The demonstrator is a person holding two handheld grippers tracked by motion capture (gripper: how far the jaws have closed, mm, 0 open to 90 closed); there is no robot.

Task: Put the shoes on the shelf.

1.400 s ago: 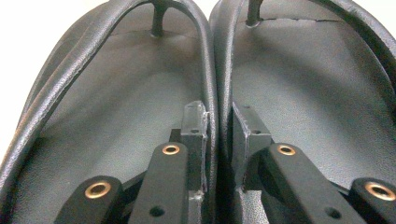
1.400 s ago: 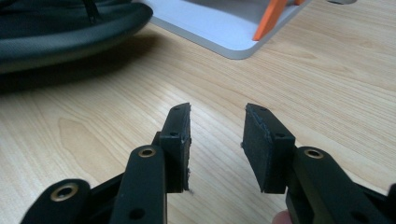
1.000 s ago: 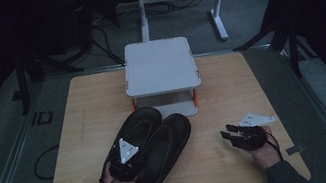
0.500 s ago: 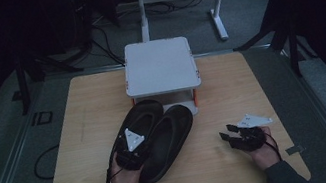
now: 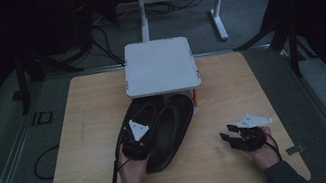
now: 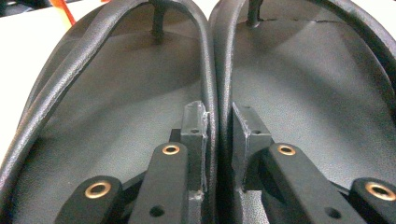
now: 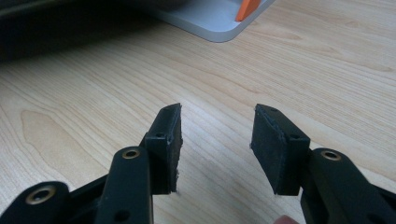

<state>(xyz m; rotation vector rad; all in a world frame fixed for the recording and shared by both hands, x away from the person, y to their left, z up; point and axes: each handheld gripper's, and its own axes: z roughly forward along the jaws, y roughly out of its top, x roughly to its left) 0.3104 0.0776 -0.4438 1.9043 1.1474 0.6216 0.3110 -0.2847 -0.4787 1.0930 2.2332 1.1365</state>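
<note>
- Since the earlier frame the pair of black slippers point(image 5: 160, 130) has slid forward; the toes now sit under the front edge of the white stand point(image 5: 160, 66), heels still out on the wooden table point(image 5: 85, 120).
- Left gripper point(image 5: 134, 147) is clenched on the two inner rims pressed together, so both slippers travel as one; in the left gripper view the pads point(image 6: 196, 126) squeeze that seam.
- Right gripper point(image 5: 232, 136) has just been opening, nothing between its jaws; it rests on the table well apart, to the right.
- Step in hand, I'd say: pushing the pair under the stand.
- Next: keep pushing straight, low, clear of the orange leg point(image 5: 196, 100), then let go.
</note>
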